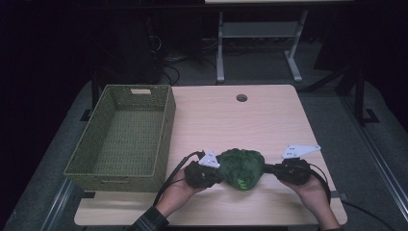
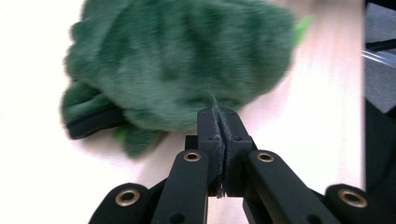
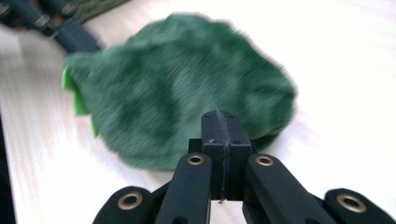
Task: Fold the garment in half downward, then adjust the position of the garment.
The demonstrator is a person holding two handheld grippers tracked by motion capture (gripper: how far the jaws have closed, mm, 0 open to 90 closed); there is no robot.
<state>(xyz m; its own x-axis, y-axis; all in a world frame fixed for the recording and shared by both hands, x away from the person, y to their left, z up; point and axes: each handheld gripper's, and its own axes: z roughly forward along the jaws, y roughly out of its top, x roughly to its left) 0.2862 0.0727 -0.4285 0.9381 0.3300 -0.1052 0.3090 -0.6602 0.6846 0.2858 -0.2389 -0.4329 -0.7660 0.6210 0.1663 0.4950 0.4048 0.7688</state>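
Green plush cloth [image 1: 242, 168] lies bunched between the two grippers on the near part of the table, and each gripper pinches one edge of it. In the left gripper view the jaws stand pressed fully together, with a few green fibres caught at their tips, so the left gripper [image 2: 218, 114] has only a thin bite of the fabric. In the right gripper view the jaws are also closed tight against the edge of the cloth; the right gripper [image 3: 219, 116] seems to hold it by a thin fold, though how deep the fold goes I cannot tell. From the high view, the left gripper [image 1: 217, 169] is on one side of the bundle and the right gripper [image 1: 267, 168] on the other, with a hand behind each.

To do this step well, I think both hands should move at the same pace and height, because such small bites can slip out if one side pulls harder. Lifting gently, without a jerk, seems safer.

Around the cloth, the table [image 1: 269, 120] is light wood with a round hole [image 1: 241, 97] near the far edge. A green woven basket [image 1: 166, 139] stands on its left side, well apart from the cloth, and looks empty. Beyond the table the room is dark, with a grey floor and the white legs of another desk [image 1: 220, 48].
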